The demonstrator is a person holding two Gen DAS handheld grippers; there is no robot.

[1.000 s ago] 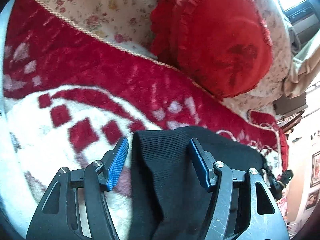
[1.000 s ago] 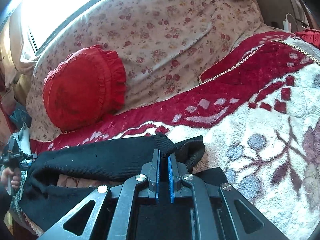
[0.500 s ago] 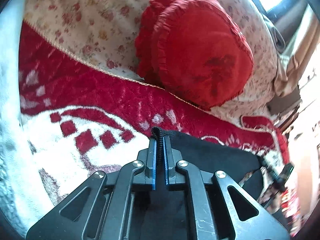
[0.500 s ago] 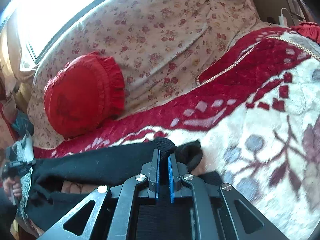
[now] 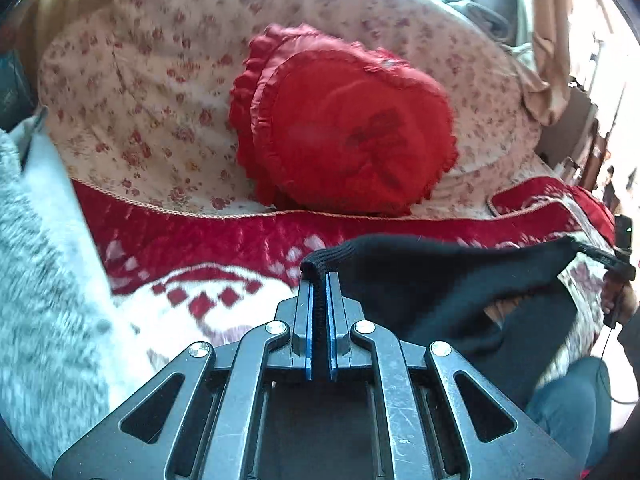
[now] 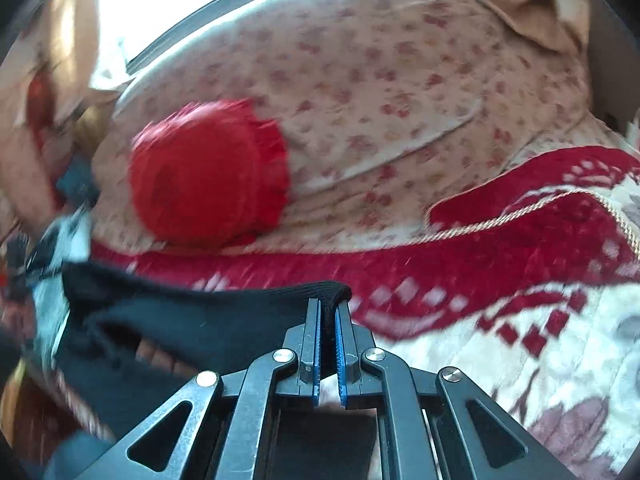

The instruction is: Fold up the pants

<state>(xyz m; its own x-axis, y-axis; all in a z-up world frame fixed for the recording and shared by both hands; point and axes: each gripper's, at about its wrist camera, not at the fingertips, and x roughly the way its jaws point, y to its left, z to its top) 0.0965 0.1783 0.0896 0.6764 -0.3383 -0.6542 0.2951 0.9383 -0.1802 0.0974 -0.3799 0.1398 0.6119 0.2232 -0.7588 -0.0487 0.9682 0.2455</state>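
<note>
The black knit pants [image 5: 432,280] hang stretched between my two grippers above a red and white blanket [image 5: 192,236]. My left gripper [image 5: 319,280] is shut on one ribbed corner of the pants. The cloth runs right to my right gripper [image 5: 618,264], small at the far right edge. In the right wrist view my right gripper [image 6: 329,308] is shut on the other corner of the pants [image 6: 192,320], and the cloth stretches left towards the left gripper [image 6: 24,264], which is blurred.
A red heart-shaped frilled cushion [image 5: 344,128] leans on floral bedding [image 5: 152,92] behind the blanket. It also shows in the right wrist view [image 6: 208,176]. A grey fleece [image 5: 36,280] lies at the left. The person's jeans-clad leg [image 5: 568,408] is at lower right.
My left gripper went from open around the pants edge to shut on it. Both grippers have since lifted and the pants now hang stretched between them. The right gripper stayed shut.
</note>
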